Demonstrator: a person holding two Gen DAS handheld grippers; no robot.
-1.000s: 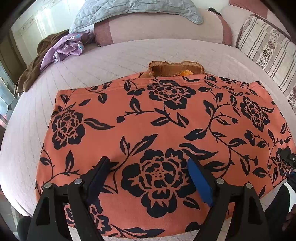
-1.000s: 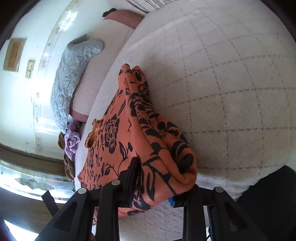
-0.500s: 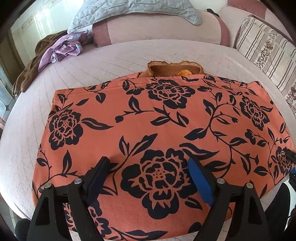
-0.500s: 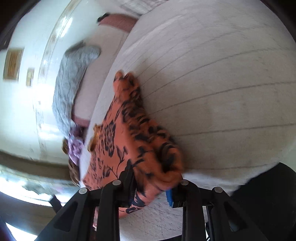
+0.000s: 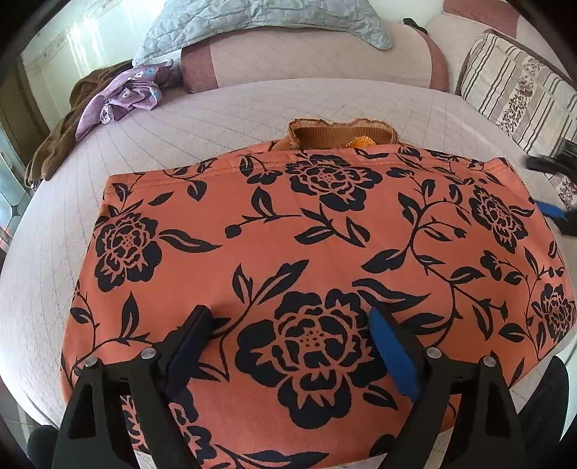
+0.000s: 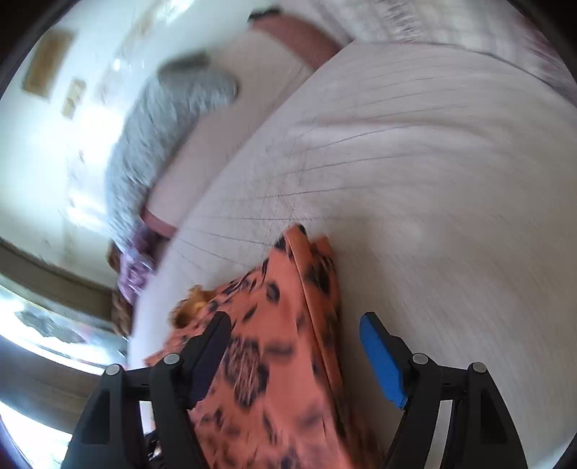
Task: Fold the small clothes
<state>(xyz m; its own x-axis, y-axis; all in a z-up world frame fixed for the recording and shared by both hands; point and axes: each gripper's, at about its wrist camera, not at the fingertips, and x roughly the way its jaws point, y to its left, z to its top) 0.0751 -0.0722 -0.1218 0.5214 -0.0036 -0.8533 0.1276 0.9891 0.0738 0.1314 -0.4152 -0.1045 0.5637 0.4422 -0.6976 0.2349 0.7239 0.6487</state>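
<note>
An orange garment with black flowers (image 5: pixel 324 231) lies spread flat on the bed. My left gripper (image 5: pixel 288 312) hangs just over its near part, jaws wide and still opening, with nothing pinched. A brown ribbed garment (image 5: pixel 339 135) peeks out from behind its far edge. In the blurred right wrist view the orange garment's (image 6: pixel 281 324) right edge lies loose between the fingers of my right gripper (image 6: pixel 294 321), whose jaws are opening; the pads do not press on it. The right gripper (image 5: pixel 548 187) also shows blurred at the right edge of the left wrist view.
The quilted bed (image 5: pixel 252 108) ends close in front of me. A grey blanket (image 5: pixel 252 18) lies over the headboard. Purple cloth (image 5: pixel 122 97) and a brown garment (image 5: pixel 61 144) sit at the far left, and a striped pillow (image 5: pixel 515 90) at the far right.
My right gripper let go of the bunched orange edge, its jaws spread, and it swung away fast. The garment's right side now lies flat. The left gripper stayed put.
</note>
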